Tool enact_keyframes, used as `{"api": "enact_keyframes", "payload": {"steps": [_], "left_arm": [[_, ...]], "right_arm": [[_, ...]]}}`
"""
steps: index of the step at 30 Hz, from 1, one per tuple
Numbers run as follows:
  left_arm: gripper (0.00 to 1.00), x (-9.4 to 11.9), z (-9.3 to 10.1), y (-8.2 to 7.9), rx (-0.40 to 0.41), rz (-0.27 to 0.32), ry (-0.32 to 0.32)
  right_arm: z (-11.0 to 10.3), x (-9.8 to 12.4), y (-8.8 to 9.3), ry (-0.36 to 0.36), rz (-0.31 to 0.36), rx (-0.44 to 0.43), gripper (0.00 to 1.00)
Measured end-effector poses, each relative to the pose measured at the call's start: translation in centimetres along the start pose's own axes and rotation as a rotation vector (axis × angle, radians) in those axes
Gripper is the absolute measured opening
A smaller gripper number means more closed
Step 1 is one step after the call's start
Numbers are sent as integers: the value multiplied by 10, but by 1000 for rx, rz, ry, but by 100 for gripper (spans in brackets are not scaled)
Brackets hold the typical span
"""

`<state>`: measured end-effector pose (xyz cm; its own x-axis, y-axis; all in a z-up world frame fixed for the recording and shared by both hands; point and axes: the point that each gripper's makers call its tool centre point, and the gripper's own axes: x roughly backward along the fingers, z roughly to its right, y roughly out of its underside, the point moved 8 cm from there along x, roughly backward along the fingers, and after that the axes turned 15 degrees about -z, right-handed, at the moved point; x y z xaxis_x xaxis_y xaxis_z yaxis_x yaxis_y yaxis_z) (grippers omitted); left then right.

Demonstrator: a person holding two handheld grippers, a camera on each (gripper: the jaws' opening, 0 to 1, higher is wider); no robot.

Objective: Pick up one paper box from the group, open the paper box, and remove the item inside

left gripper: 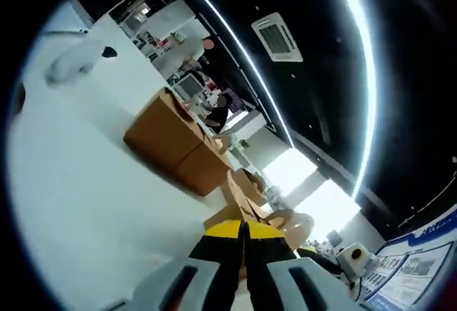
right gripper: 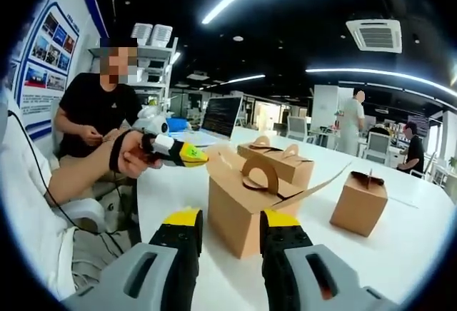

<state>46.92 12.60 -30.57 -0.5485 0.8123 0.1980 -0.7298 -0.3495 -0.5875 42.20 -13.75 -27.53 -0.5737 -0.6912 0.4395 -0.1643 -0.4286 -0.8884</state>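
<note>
Opening step in hand: nearest paper box [right gripper: 246, 207] sits on the white desk [right gripper: 400, 254] just ahead of the right gripper [right gripper: 227, 218], top flaps already lifted, one long flap [right gripper: 314, 186] sticking out to the side, handle tab [right gripper: 260, 172] standing up. Right fingers [right gripper: 182, 220] spread apart, grasping nothing, box between and just beyond them. Left gripper [right gripper: 187, 154] seen in the right gripper view, held up beside the box top in a hand [right gripper: 136, 155]; in the left gripper view its fingers [left gripper: 225, 231] look pressed together, nothing visibly held. Two more boxes [right gripper: 275, 157] [right gripper: 360, 200] behind, closed. Item inside not visible. Next, probably: steady the box with the right, reach the left through the open top, flap may need pushing clear
</note>
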Motion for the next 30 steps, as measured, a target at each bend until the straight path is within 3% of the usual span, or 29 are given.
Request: {"api": "enact_keyframes", "payload": {"steps": [13,17,23,30], "left_arm": [[3,-3,-3,10,25,2,-5],[5,-5,-1,12,-21,-20,-9],[7,-6,2,6,-139,-4,-129],[9,-7,1,6,-144,0,-139]], "right_arm": [[-1,-3,1,-4,-6,2,33],[0,-3,1,-2,-6,2,33],[-2,-4,1,-6,-11,8,33],[-1,-4,1,-2,-11,6,33]]}}
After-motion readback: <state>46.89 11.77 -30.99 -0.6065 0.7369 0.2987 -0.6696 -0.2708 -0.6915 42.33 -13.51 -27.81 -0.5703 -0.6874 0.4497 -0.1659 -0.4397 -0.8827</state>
